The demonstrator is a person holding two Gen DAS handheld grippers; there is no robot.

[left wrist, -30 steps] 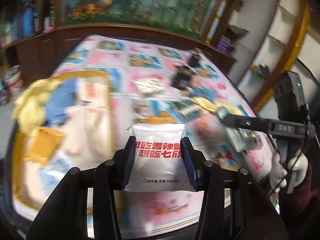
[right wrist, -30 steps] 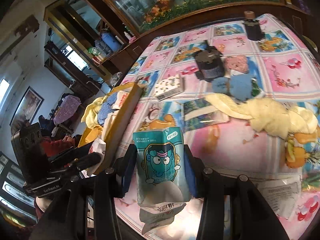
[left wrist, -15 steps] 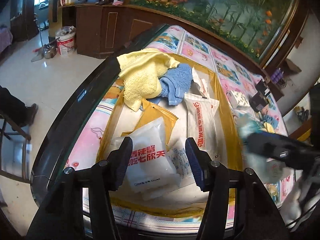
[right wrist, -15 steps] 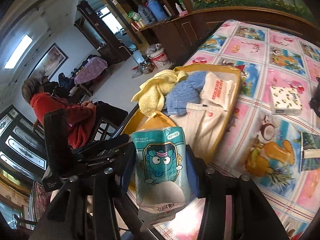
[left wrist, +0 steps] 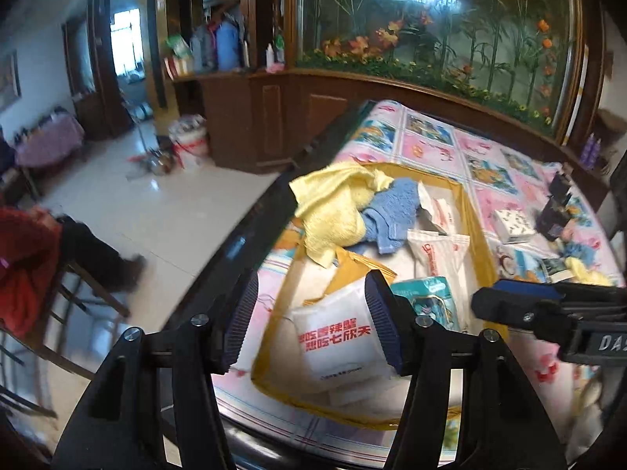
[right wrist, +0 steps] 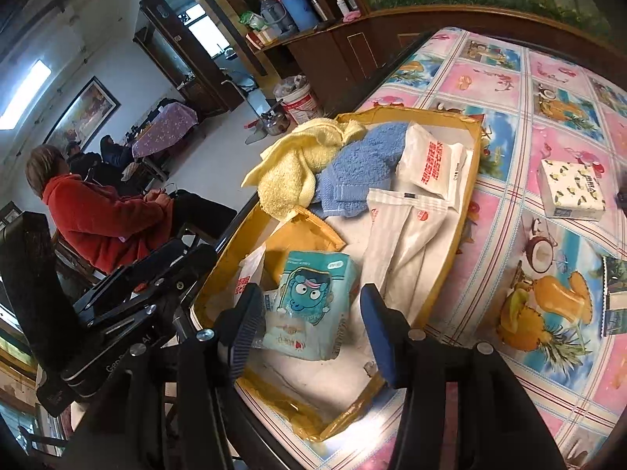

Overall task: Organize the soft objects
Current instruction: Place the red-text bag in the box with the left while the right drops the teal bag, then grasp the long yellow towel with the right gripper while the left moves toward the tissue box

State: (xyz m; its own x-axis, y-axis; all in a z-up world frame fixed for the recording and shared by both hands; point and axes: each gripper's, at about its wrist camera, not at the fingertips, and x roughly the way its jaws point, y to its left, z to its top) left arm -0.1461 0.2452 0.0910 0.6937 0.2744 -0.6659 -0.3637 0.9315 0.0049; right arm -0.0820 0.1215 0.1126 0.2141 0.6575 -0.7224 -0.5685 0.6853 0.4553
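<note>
We see our left gripper (left wrist: pixel 311 323) with jaws apart, just opening, the white packet (left wrist: pixel 339 338) lying loose between them in the yellow box (left wrist: pixel 480 235). Our right gripper (right wrist: pixel 307 327) also stands apart, just opening, over the teal packet (right wrist: pixel 309 305) lying in the same box on the tabletop (right wrist: pixel 548 125), beside the towels (right wrist: pixel 313 164)

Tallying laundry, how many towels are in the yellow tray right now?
2: yellow towel draped over the tray's far corner, blue towel against it. Others may be hidden.
</note>
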